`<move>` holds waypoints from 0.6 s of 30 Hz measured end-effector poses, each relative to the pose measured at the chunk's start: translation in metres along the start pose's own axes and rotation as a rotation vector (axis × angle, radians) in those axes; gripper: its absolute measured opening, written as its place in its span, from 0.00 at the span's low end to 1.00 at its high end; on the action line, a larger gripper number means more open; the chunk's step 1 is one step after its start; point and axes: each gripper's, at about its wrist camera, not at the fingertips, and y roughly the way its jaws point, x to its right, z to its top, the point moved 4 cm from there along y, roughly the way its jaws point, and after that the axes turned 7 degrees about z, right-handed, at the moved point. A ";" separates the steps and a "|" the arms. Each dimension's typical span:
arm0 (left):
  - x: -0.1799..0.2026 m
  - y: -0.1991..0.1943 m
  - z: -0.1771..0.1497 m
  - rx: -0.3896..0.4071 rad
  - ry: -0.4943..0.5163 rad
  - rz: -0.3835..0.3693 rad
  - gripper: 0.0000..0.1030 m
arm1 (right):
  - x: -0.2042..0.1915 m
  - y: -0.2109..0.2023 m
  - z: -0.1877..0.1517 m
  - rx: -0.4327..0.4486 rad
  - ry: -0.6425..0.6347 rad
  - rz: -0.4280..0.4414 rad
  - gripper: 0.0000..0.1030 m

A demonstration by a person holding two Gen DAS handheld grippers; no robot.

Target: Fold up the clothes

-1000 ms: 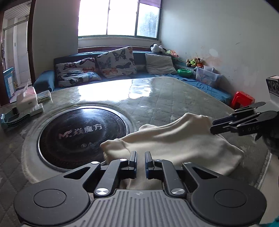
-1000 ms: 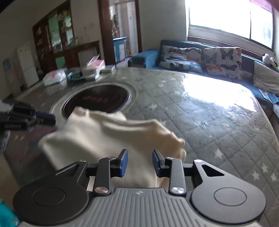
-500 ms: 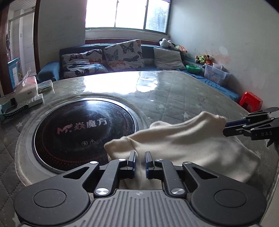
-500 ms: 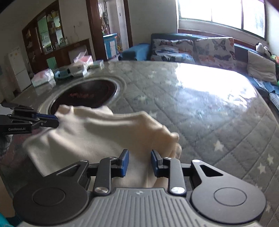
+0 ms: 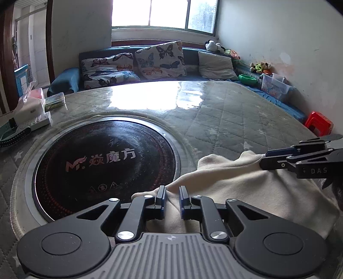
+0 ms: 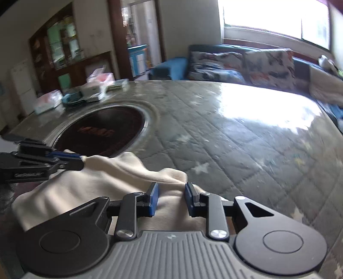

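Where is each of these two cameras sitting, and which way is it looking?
Left wrist view: sits on the left claw, looking forward and down over the cream garment and round black cooktop toward the sofa; the right claw enters from the right.
Right wrist view: sits on the right claw, looking over the same garment and quilted table toward the cabinet; the left claw enters from the left.
Shared: garment, cooktop, table, both claws.

light: window [image 5: 163,15] daylight | glare: blown on table [image 5: 225,120] | right view motion-blurred | edges: fisheye-bent
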 end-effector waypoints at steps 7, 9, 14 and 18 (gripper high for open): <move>0.032 -0.004 0.016 0.034 0.036 -0.091 0.14 | -0.016 -0.001 0.011 0.017 -0.048 0.026 0.25; 0.040 0.003 0.019 0.024 0.047 -0.104 0.14 | -0.019 0.008 0.011 0.002 -0.062 0.028 0.25; 0.041 0.026 0.019 -0.032 0.028 -0.079 0.14 | -0.018 0.025 0.011 -0.014 -0.062 0.006 0.25; 0.034 0.025 0.021 -0.028 -0.004 -0.096 0.15 | -0.022 0.017 0.014 0.001 -0.063 0.016 0.25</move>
